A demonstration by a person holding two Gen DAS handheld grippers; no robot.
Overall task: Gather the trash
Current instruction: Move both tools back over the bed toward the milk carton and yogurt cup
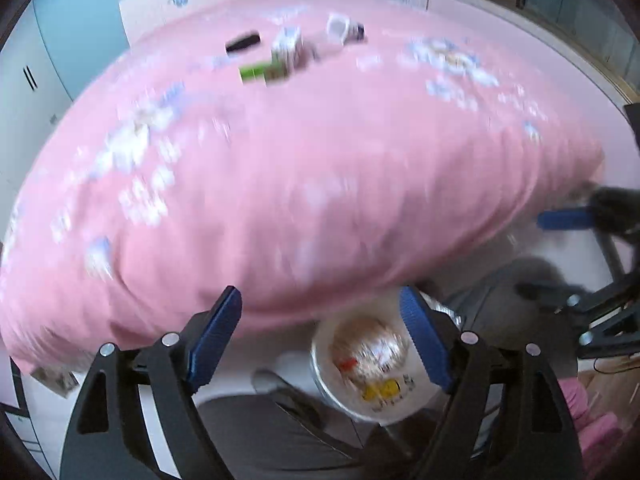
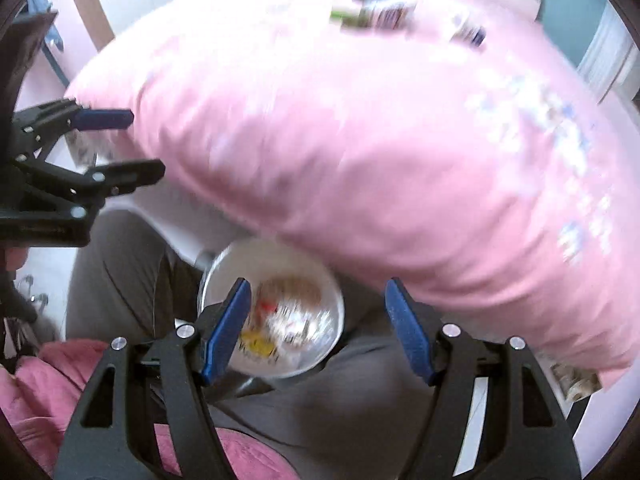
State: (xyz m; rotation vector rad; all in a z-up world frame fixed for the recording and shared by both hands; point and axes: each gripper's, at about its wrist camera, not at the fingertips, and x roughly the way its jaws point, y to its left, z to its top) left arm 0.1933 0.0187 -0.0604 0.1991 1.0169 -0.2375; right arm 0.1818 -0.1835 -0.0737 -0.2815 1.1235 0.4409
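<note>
Both views badly motion-blurred. Left gripper (image 1: 320,312) spread wide, nothing between its blue pads (image 1: 216,340); it hung over the near edge of the pink bed (image 1: 300,184). Right gripper (image 2: 318,304) equally wide and empty, poised above the white bin (image 2: 332,320), which sat on the floor just below the bed's edge and held wrappers, one yellow. Trash lay far up the bed: a green carton (image 1: 264,72), a white box (image 1: 286,46) touching it, a black item (image 1: 242,42) and a white cup (image 1: 338,28) nearby. Grey-trousered legs (image 2: 120,272) flanked the bin.
</note>
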